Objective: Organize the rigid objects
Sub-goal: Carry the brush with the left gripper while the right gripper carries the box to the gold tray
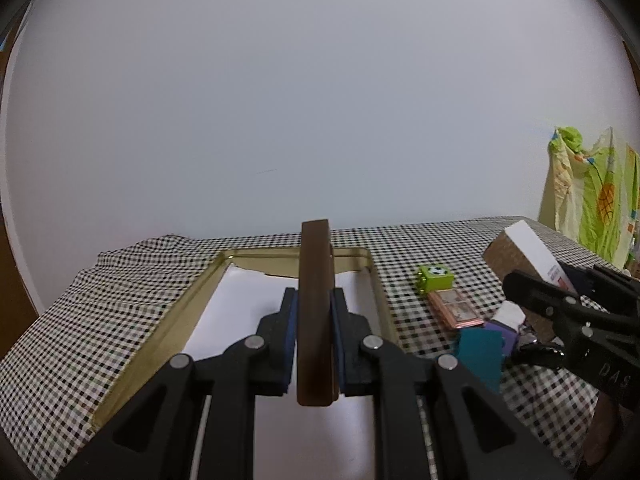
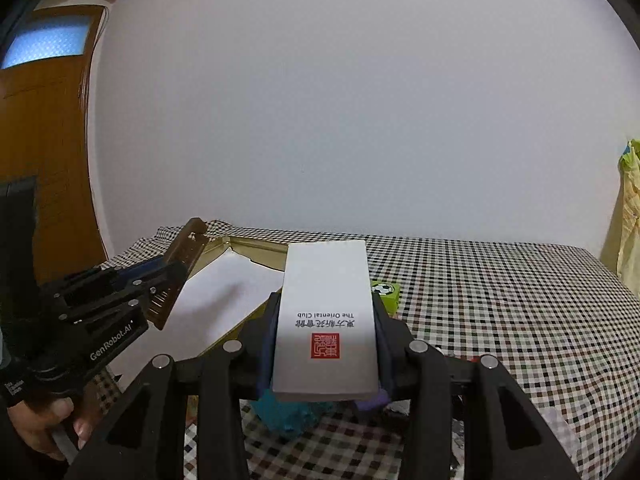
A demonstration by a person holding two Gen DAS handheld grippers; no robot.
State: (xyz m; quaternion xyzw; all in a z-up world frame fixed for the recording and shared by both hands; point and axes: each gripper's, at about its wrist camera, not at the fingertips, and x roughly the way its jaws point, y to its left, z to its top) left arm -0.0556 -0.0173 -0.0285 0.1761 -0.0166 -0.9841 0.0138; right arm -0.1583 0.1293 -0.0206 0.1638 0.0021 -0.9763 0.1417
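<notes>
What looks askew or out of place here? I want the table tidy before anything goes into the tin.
The black-and-white checked tablecloth is rumpled and bunched at its far left corner, beside the shallow gold metal tin. The white paper liner inside the tin has a ragged far edge, leaving the bottom bare there. Nothing looks spilled.

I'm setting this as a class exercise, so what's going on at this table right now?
A person is tidying small items with two handheld grippers. The left gripper is shut on a thin brown comb, held on edge above the gold tray. The right gripper is shut on a white box. A green cube and other items lie on the checked cloth.
</notes>
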